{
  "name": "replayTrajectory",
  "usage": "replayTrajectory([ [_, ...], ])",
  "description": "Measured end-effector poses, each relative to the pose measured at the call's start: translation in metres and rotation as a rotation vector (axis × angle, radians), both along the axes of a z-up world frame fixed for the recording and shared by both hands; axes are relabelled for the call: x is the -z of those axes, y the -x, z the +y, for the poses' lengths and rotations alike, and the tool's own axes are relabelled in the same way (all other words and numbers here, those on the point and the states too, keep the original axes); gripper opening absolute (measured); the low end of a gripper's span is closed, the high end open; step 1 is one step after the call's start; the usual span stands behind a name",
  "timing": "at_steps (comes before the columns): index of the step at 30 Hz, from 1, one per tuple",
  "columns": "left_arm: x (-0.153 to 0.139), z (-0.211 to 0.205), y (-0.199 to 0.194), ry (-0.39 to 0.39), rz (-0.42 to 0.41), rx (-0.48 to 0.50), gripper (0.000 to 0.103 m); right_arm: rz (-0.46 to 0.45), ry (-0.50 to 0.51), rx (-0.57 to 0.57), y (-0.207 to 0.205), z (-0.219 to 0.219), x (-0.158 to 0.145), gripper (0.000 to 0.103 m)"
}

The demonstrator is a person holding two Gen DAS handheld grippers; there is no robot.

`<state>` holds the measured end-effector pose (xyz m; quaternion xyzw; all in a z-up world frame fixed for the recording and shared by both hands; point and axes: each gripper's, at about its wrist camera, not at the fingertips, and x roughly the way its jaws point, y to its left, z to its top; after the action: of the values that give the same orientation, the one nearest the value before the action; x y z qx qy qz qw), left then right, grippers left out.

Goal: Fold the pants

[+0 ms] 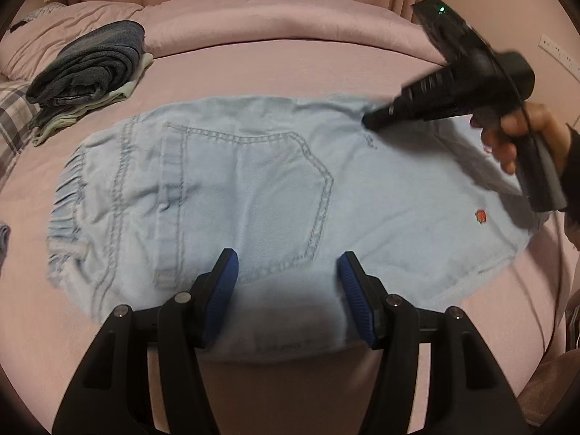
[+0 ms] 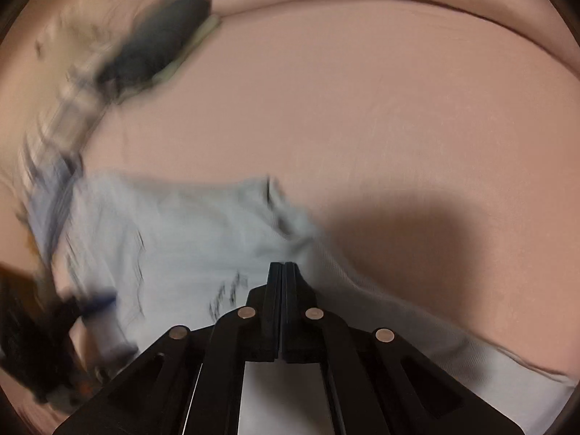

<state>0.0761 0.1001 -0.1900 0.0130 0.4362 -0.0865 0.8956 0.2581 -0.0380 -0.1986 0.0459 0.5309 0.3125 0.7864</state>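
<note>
Light blue denim pants (image 1: 253,195) lie folded flat on the pink bed, back pocket up, frayed hem at the left. My left gripper (image 1: 288,272) is open and empty, just above the near edge of the pants. My right gripper (image 1: 369,121) hovers over the far right part of the pants, held in a hand. In the blurred right wrist view its jaws (image 2: 284,266) are shut together over the pants (image 2: 181,235), and no cloth shows between them.
A stack of folded dark clothes (image 1: 90,69) sits at the far left of the bed (image 1: 290,69), also visible in the right wrist view (image 2: 159,40). A plaid pillow (image 1: 14,116) lies at the left edge. A rolled pink duvet (image 1: 272,14) runs along the back.
</note>
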Motion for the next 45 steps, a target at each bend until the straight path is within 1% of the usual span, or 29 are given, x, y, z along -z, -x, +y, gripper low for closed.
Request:
replayTrajectory([
  [2, -0.002, 0.002, 0.012, -0.009, 0.005, -0.006, 0.059, 0.033, -0.049, 0.118, 0.001, -0.011, -0.005, 0.0],
  [3, -0.003, 0.003, 0.018, -0.007, 0.005, -0.01, 0.059, 0.005, -0.028, 0.12, 0.01, -0.01, -0.011, 0.002],
  [4, -0.007, 0.006, 0.024, 0.005, 0.0, -0.014, 0.059, -0.023, -0.003, 0.088, 0.021, -0.007, -0.016, 0.012],
  [6, -0.014, 0.011, 0.032, 0.036, 0.01, -0.027, 0.057, -0.041, -0.031, -0.03, 0.051, -0.005, -0.023, 0.023],
  [8, -0.021, 0.01, 0.036, 0.046, 0.013, -0.032, 0.057, -0.066, -0.064, -0.136, 0.081, -0.006, -0.03, 0.024],
  [10, -0.03, 0.005, 0.039, 0.071, -0.01, -0.011, 0.057, -0.132, -0.056, -0.219, 0.113, -0.009, -0.037, 0.024],
  [12, -0.037, -0.006, 0.039, 0.095, -0.037, 0.024, 0.058, -0.203, -0.009, -0.291, 0.14, -0.008, -0.036, 0.024],
  [15, -0.034, -0.025, 0.027, 0.042, -0.04, 0.056, 0.062, -0.249, 0.073, -0.362, 0.158, 0.002, -0.022, 0.024],
  [16, -0.026, -0.029, 0.02, 0.035, -0.014, 0.065, 0.062, -0.248, 0.09, -0.37, 0.158, 0.004, -0.017, 0.022],
  [18, -0.007, -0.033, 0.014, -0.001, 0.081, 0.046, 0.061, -0.196, 0.112, -0.381, 0.157, 0.011, -0.003, 0.021],
  [20, -0.006, -0.034, 0.022, -0.02, 0.047, 0.07, 0.061, -0.18, 0.084, -0.412, 0.167, 0.004, 0.0, 0.003],
  [21, -0.007, -0.034, 0.025, -0.024, 0.046, 0.079, 0.061, -0.106, 0.062, -0.458, 0.171, 0.005, 0.007, 0.002],
  [23, -0.013, -0.033, 0.03, -0.025, 0.04, 0.085, 0.061, -0.16, 0.12, -0.475, 0.185, 0.001, 0.01, 0.002],
  [24, -0.018, -0.033, 0.03, -0.018, 0.037, 0.083, 0.061, -0.157, 0.094, -0.452, 0.185, -0.005, 0.005, 0.002],
  [26, -0.03, -0.036, 0.029, 0.034, 0.007, 0.093, 0.061, -0.171, -0.02, -0.387, 0.182, -0.023, -0.012, 0.002],
  [27, -0.035, -0.041, 0.026, 0.057, -0.009, 0.103, 0.061, -0.214, -0.069, -0.331, 0.178, -0.034, -0.023, 0.003],
  [29, -0.042, -0.06, 0.015, 0.076, -0.039, 0.13, 0.062, -0.284, -0.093, -0.186, 0.164, -0.051, -0.034, 0.003],
  [31, -0.038, -0.086, 0.003, 0.068, -0.036, 0.162, 0.062, -0.292, -0.04, -0.03, 0.145, -0.063, -0.03, 0.003],
  [33, -0.023, -0.105, -0.003, 0.058, 0.02, 0.179, 0.061, -0.28, 0.071, 0.067, 0.137, -0.066, -0.016, 0.003],
  [34, -0.008, -0.115, -0.005, 0.033, 0.083, 0.194, 0.061, -0.234, 0.124, 0.073, 0.134, -0.067, -0.001, 0.003],
  [35, 0.002, -0.121, -0.001, 0.003, 0.103, 0.206, 0.062, -0.201, 0.125, 0.054, 0.136, -0.067, 0.008, 0.003],
  [36, 0.002, -0.124, 0.009, -0.019, 0.047, 0.216, 0.062, -0.214, 0.093, 0.039, 0.145, -0.072, 0.012, 0.003],
  [37, 0.002, -0.124, 0.017, 0.002, 0.047, 0.241, 0.063, -0.214, 0.074, 0.019, 0.151, -0.077, 0.012, 0.003],
  [38, 0.002, -0.122, 0.022, 0.013, 0.067, 0.258, 0.067, -0.185, 0.024, 0.006, 0.155, -0.089, 0.01, 0.003],
  [40, -0.002, -0.122, 0.029, -0.023, 0.072, 0.285, 0.066, -0.087, -0.074, 0.038, 0.154, -0.11, 0.009, 0.004],
  [41, -0.006, -0.123, 0.032, -0.033, 0.074, 0.289, 0.066, -0.073, -0.128, 0.085, 0.155, -0.124, 0.006, 0.006],
  [42, -0.009, -0.123, 0.032, -0.035, 0.079, 0.284, 0.066, -0.081, -0.172, 0.15, 0.156, -0.147, 0.004, 0.014],
  [43, -0.013, -0.123, 0.031, -0.026, 0.086, 0.272, 0.066, -0.091, -0.199, 0.213, 0.157, -0.168, 0.003, 0.027],
  [45, -0.022, -0.124, 0.027, 0.025, 0.089, 0.25, 0.066, -0.105, -0.277, 0.4, 0.163, -0.224, 0.0, 0.042],
])
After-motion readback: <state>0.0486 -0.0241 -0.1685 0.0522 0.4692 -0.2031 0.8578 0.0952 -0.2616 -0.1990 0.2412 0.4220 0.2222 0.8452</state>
